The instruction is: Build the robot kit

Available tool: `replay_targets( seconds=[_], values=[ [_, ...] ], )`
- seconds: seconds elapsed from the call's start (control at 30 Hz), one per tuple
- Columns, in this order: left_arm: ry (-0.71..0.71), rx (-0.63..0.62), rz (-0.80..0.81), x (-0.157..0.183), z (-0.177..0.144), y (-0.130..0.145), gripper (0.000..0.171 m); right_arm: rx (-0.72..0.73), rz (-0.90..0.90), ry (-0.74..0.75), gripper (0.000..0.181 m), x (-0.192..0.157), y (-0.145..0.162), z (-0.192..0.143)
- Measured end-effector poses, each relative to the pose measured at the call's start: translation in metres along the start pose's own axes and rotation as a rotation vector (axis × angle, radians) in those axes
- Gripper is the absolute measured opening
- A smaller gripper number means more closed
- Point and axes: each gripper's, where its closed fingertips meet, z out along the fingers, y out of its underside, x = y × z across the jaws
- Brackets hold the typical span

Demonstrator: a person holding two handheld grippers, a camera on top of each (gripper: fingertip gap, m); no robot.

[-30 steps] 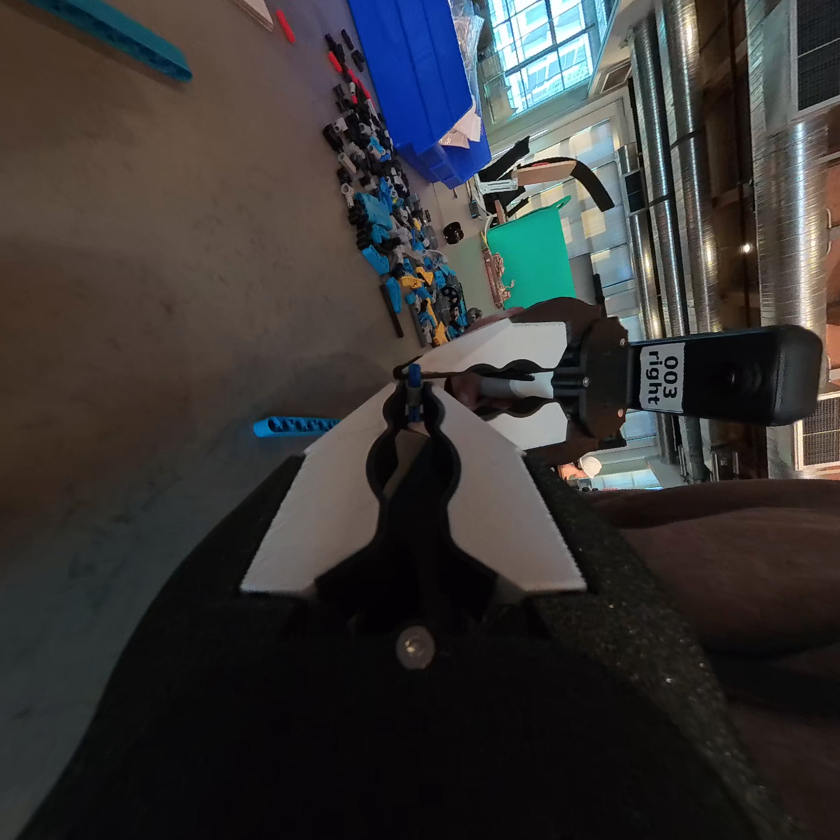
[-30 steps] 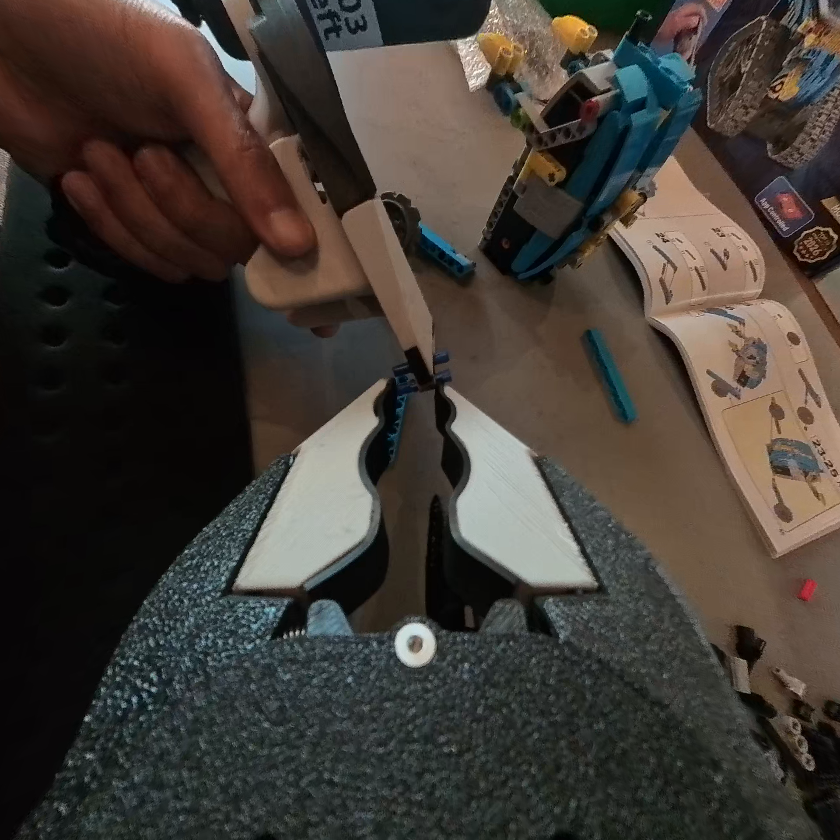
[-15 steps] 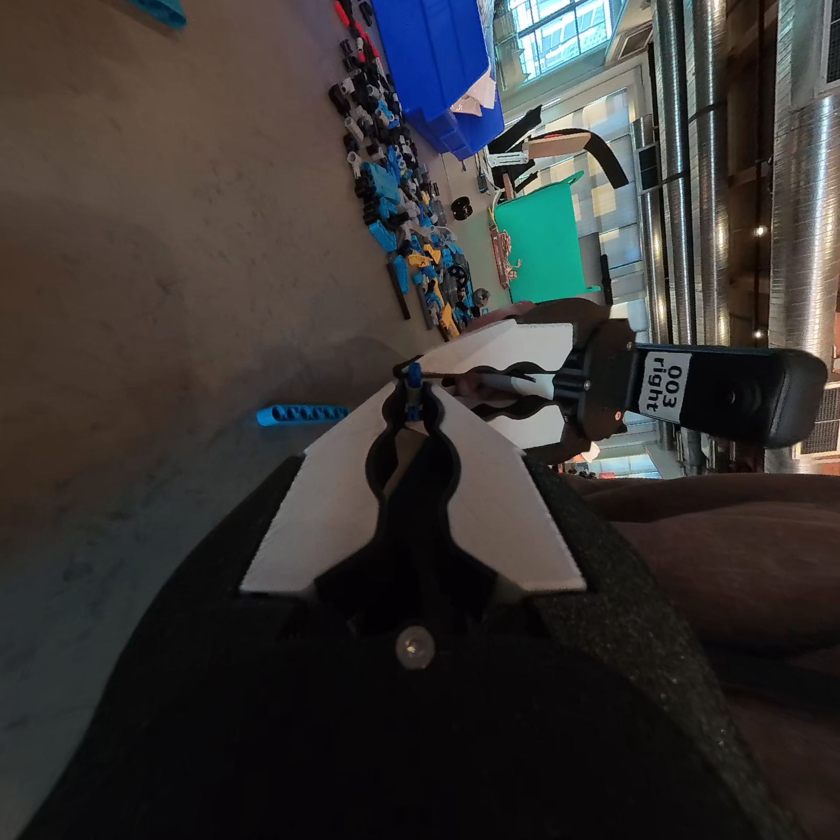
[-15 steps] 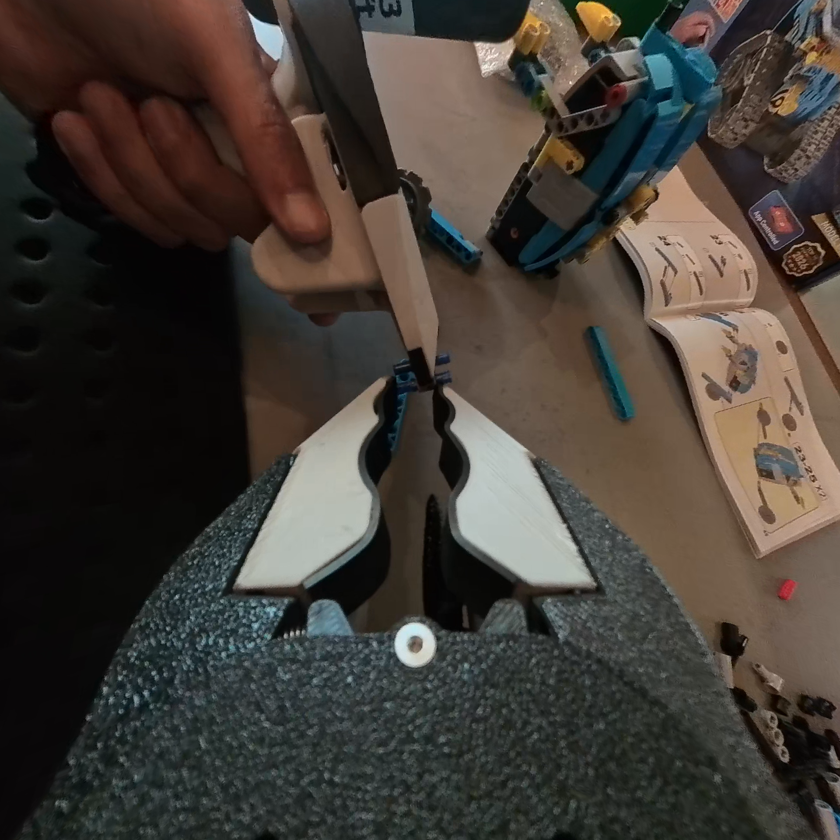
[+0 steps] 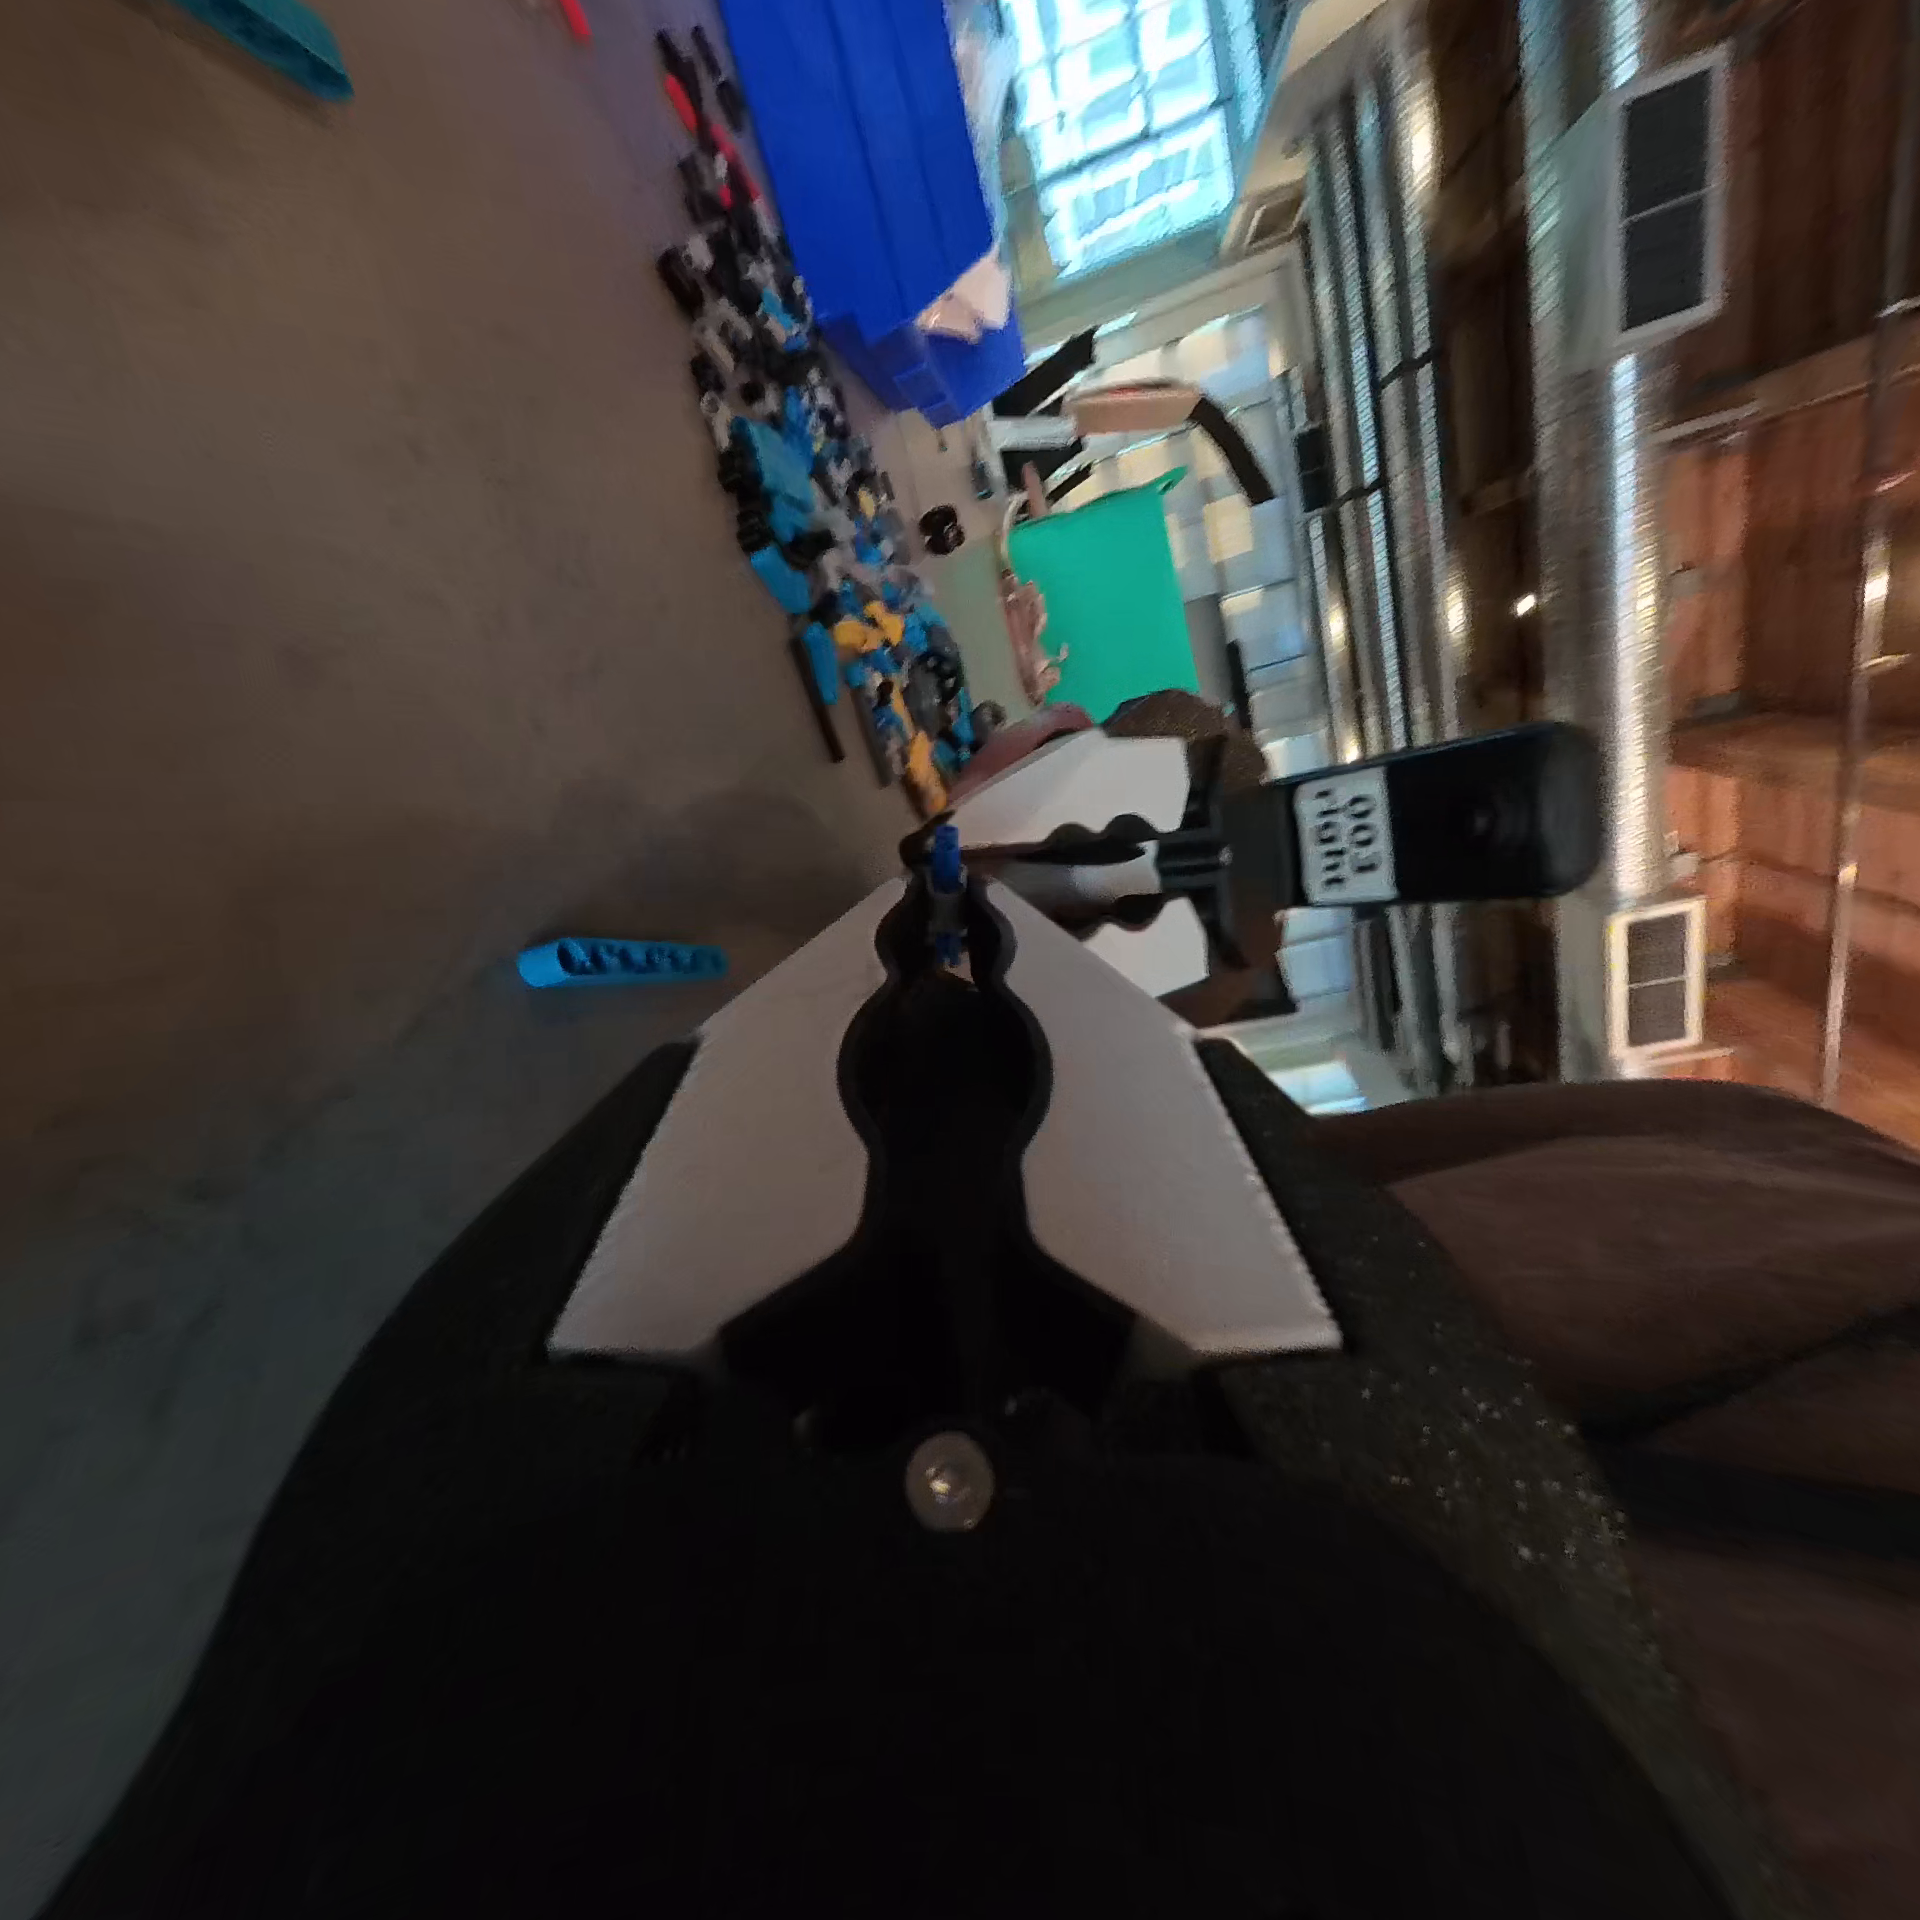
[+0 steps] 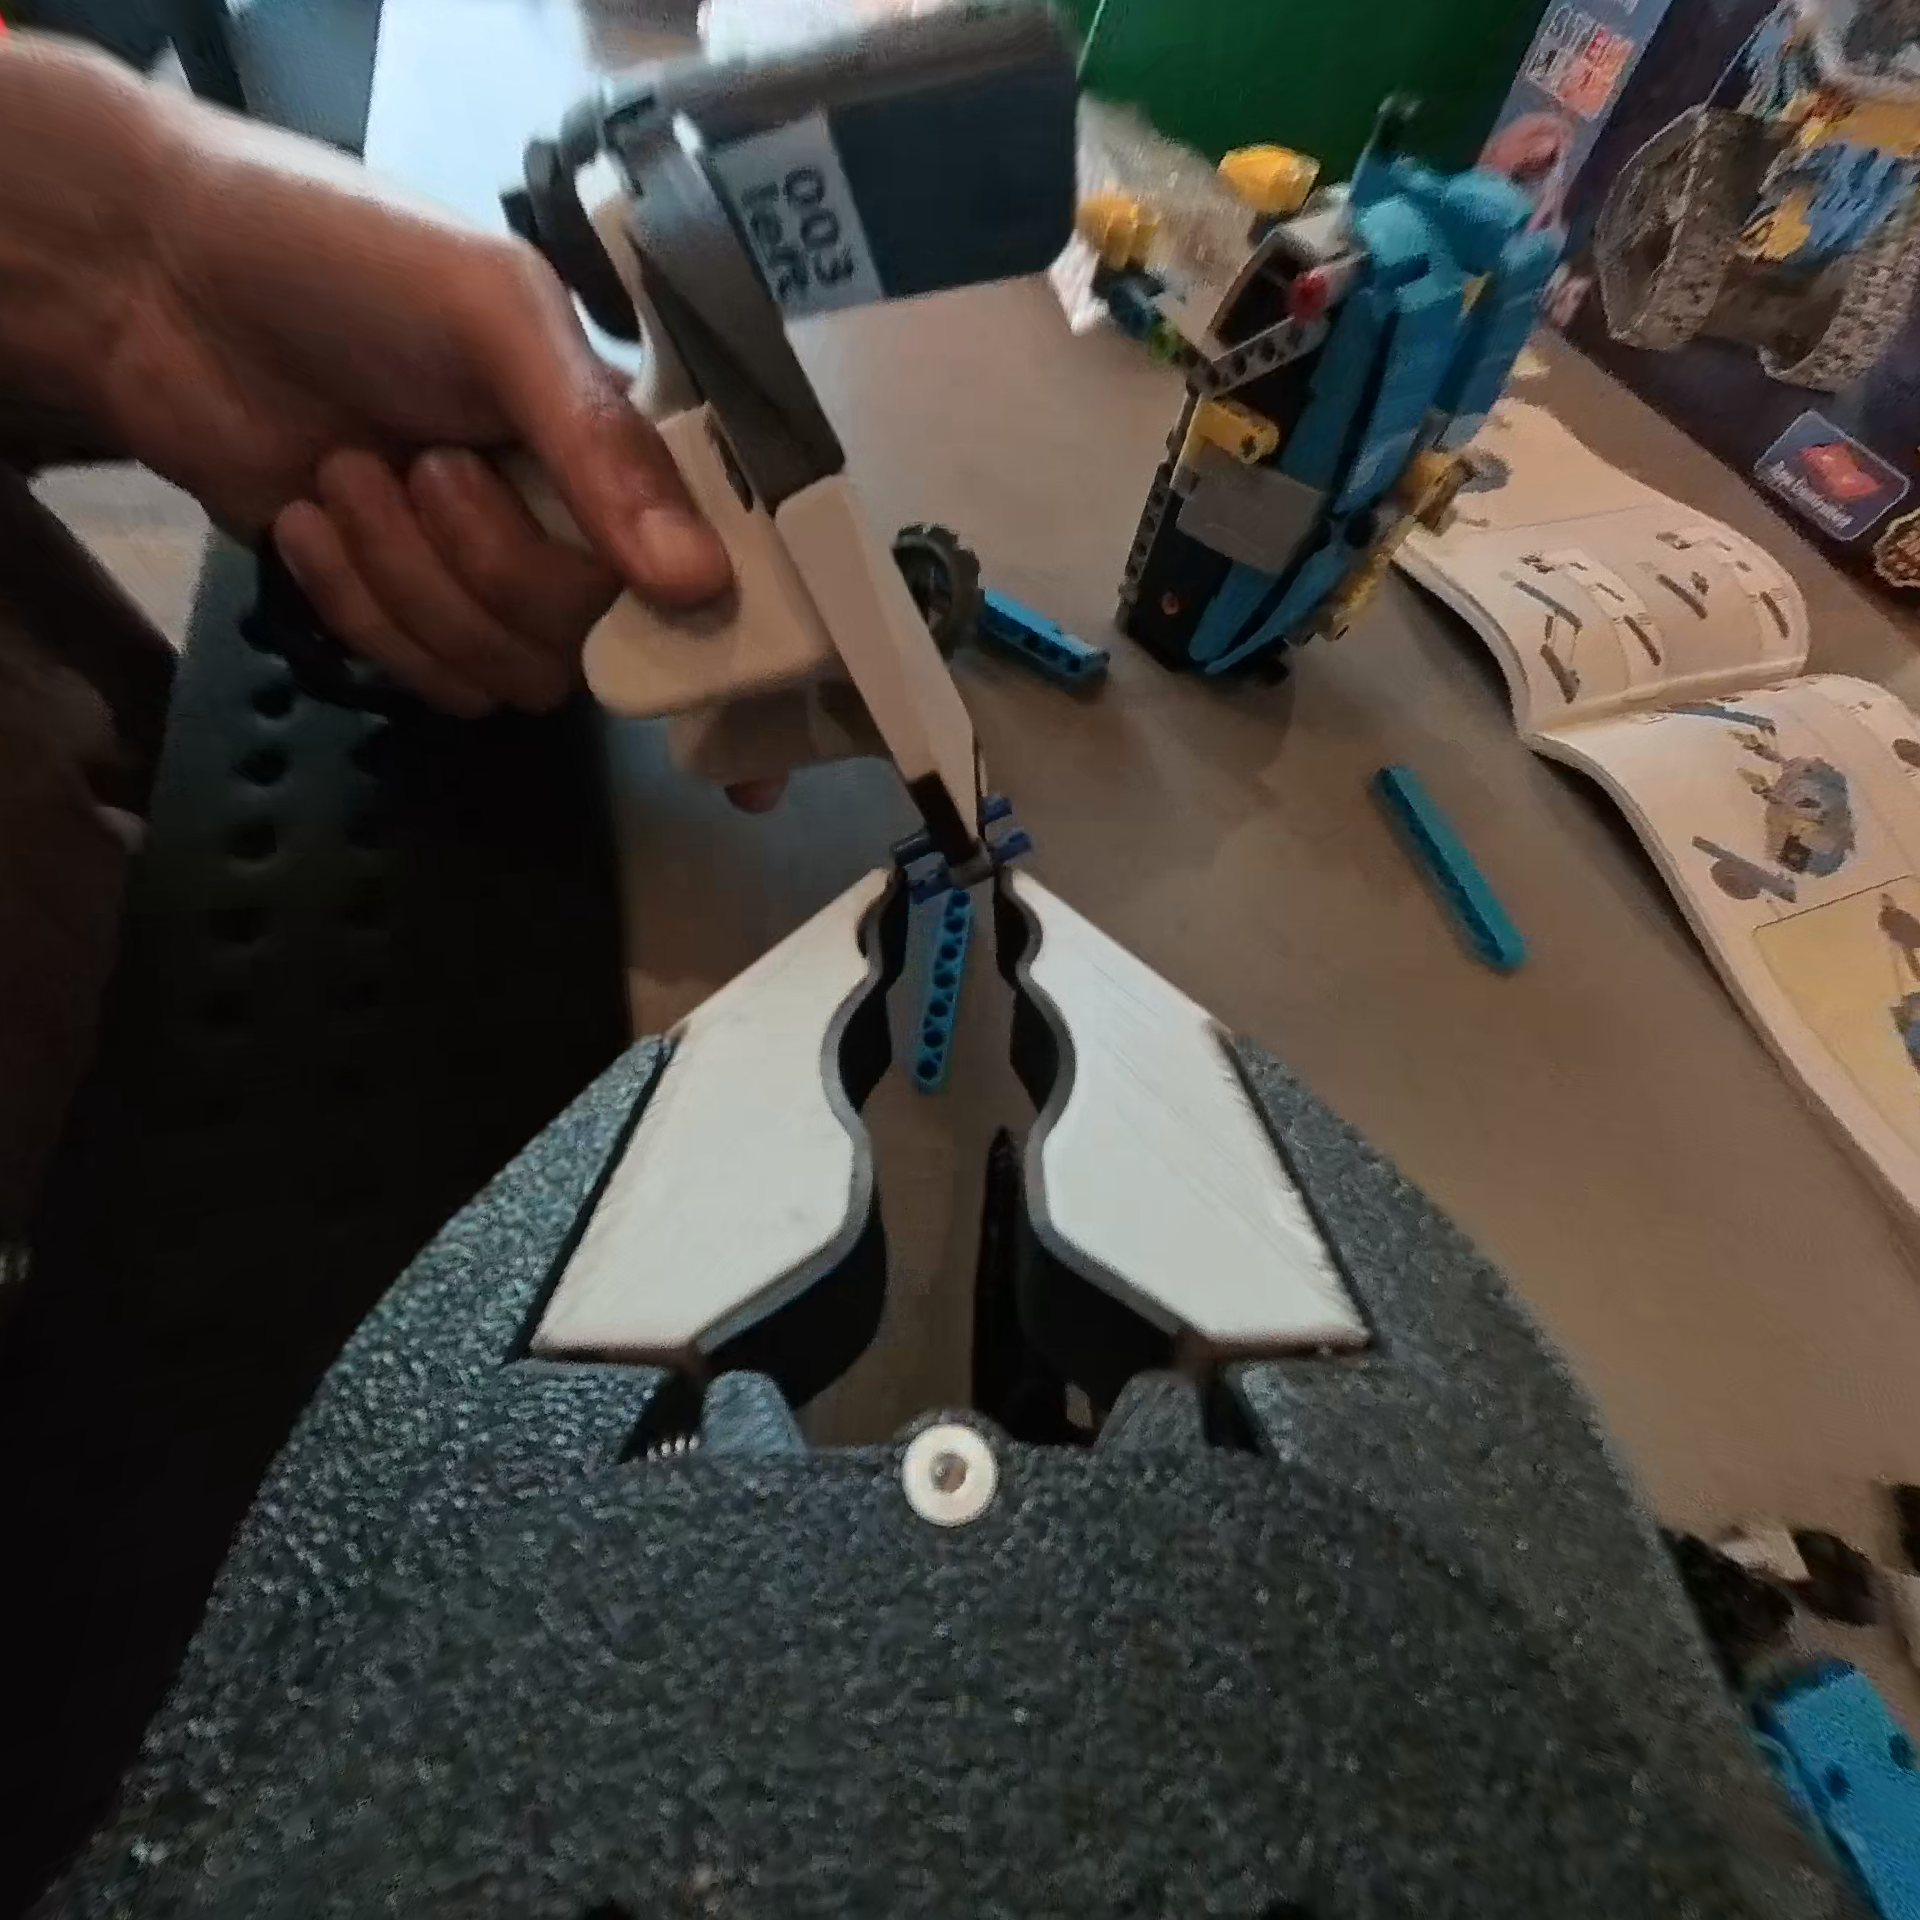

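Note:
In the right wrist view, my right gripper (image 6: 948, 883) is closed on the top end of a light-blue holed beam (image 6: 940, 987), where dark blue pins (image 6: 1003, 831) stick out. The beam hangs back into the gap between my fingers with its holes showing. My left gripper, held by a hand (image 6: 343, 395), comes down from the upper left, and its tip meets the pins. In the left wrist view, my left gripper (image 5: 943, 896) is shut on a dark blue pin (image 5: 943, 854), tip to tip with the right gripper (image 5: 977, 847). Both are held above the table.
A blue and black model vehicle (image 6: 1340, 416) stands beyond, with a gear wheel (image 6: 935, 582), loose blue beams (image 6: 1449, 883) (image 6: 1039, 634), an open booklet (image 6: 1662, 727) and a printed box (image 6: 1766, 208). The left wrist view shows a pile of loose parts (image 5: 831, 540), blue bins (image 5: 862, 187) and a blue beam (image 5: 623, 961). Only a small space, under 4 cm, lies between the two pairs of fingers.
The light-blue beam has swung from lying against my right gripper's left finger to hanging in the gap, face showing. The left gripper and its hand have shifted right and tilted. Both views are blurred by motion.

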Motion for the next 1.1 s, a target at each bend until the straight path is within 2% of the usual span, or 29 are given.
replay_targets(
  seconds=[0.1,0.17,0.33,0.53,0.8,0.9,1.0,1.1],
  values=[
    [0.096,0.097,-0.051,0.009,-0.014,-0.015,0.007,0.111,0.021,0.059,0.017,0.013,-0.010,-0.010],
    [0.142,0.144,-0.092,0.011,-0.021,-0.023,0.006,0.185,0.094,0.035,0.017,0.021,-0.015,-0.020],
    [0.172,0.165,-0.107,0.013,-0.023,-0.027,0.007,0.313,0.260,0.019,0.019,0.039,-0.025,-0.035],
    [0.182,0.181,-0.131,0.011,-0.026,-0.029,0.007,0.298,0.333,0.075,0.011,0.057,-0.014,-0.037],
    [0.177,0.192,-0.105,0.013,-0.027,-0.029,0.007,0.240,0.331,0.054,0.007,0.053,-0.008,-0.028],
    [0.117,0.210,0.076,0.024,-0.025,-0.028,0.007,0.237,0.317,0.055,0.004,0.052,-0.008,-0.027],
    [-0.017,0.220,0.399,0.039,-0.021,-0.027,0.007,0.255,0.325,0.063,0.003,0.055,-0.010,-0.030],
    [-0.088,0.258,0.695,0.063,-0.020,-0.031,0.007,0.282,0.345,0.064,0.002,0.058,-0.012,-0.034]
  ],
)
